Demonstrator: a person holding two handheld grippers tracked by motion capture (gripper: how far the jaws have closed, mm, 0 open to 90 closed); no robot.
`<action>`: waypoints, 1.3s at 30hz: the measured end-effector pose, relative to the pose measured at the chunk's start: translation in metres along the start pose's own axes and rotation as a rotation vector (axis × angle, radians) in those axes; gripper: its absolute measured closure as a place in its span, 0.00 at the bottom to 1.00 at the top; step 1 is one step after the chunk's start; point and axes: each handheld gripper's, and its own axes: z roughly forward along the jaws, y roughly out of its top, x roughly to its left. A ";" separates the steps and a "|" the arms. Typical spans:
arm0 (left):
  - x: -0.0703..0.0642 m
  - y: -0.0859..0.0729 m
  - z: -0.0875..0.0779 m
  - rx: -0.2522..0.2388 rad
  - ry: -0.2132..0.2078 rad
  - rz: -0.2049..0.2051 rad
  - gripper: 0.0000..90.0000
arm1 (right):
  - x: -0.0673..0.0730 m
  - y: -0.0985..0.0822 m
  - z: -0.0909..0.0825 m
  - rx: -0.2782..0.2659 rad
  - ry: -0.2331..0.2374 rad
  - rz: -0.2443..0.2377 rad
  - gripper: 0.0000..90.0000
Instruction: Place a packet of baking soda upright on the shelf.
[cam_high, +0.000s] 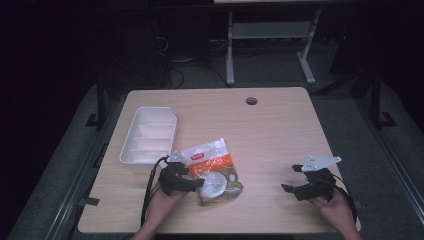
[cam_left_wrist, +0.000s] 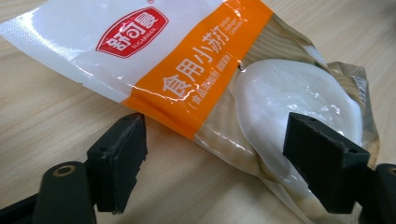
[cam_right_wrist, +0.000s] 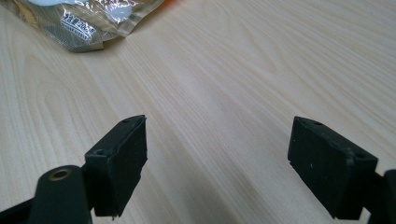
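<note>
The left gripper (cam_left_wrist: 215, 154) was held with jaws wide, straddling the near edge of the baking soda bag (cam_left_wrist: 196, 74), which lay flat on the table (cam_high: 280, 125) beside the white tray (cam_high: 150, 135). The right gripper (cam_right_wrist: 217, 163) was held wide over bare wood, well apart from the bag.

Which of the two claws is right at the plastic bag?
The left claw: its open jaws straddle the bag, while the right claw hangs open over bare table.

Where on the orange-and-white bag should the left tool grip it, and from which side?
Probably across the flat orange band, coming in from the bag's near edge, where the left tool already stands open astride it. The bag lies flat on the table; the white lump bulges and might slip, while the thin film just beside it should pinch well.
</note>
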 end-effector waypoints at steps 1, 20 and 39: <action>0.002 0.001 0.001 -0.002 -0.008 -0.013 0.26 | 0.000 0.000 0.000 0.000 0.001 0.000 0.21; 0.019 0.011 0.011 -0.077 -0.219 -0.130 0.92 | 0.004 0.009 0.012 -0.022 0.060 0.032 0.27; -0.008 0.021 -0.008 -0.168 -0.278 0.080 0.99 | 0.014 0.065 0.057 -0.096 0.296 0.125 0.24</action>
